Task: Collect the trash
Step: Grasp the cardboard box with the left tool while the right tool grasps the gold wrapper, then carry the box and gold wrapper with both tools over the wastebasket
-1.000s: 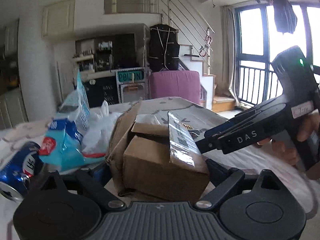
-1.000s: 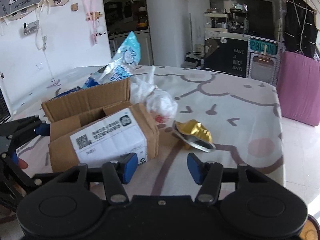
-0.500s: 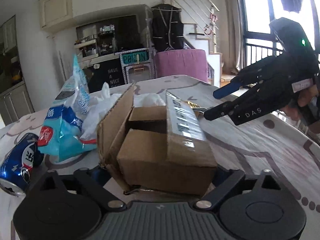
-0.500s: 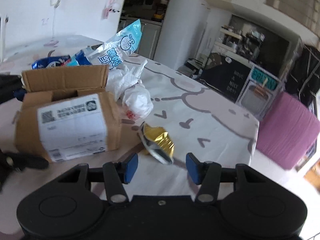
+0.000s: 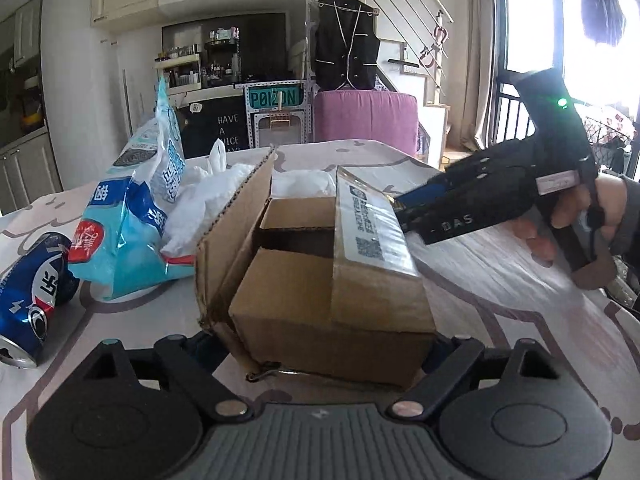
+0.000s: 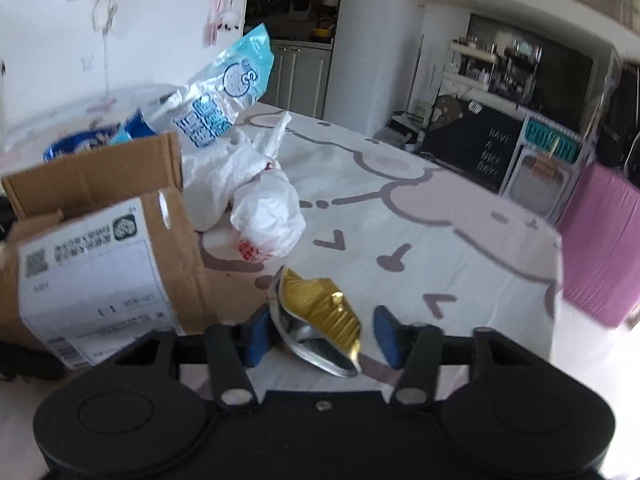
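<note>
The right hand-held gripper (image 6: 320, 330) has its jaws part open and just closing around the crushed gold foil cup (image 6: 320, 320), which lies between its pads but is not yet pinched; we should centre the cup and close gently so the foil does not slip out. The left hand-held gripper (image 5: 320, 354) stands wide, straddling the near end of the cardboard box (image 5: 328, 280) without visibly pressing it. Beyond them, the printed surface (image 6: 440, 232) carries a white bag (image 6: 256, 196), a blue packet (image 5: 132, 216) and a can (image 5: 28, 296), with a kitchen behind.
</note>
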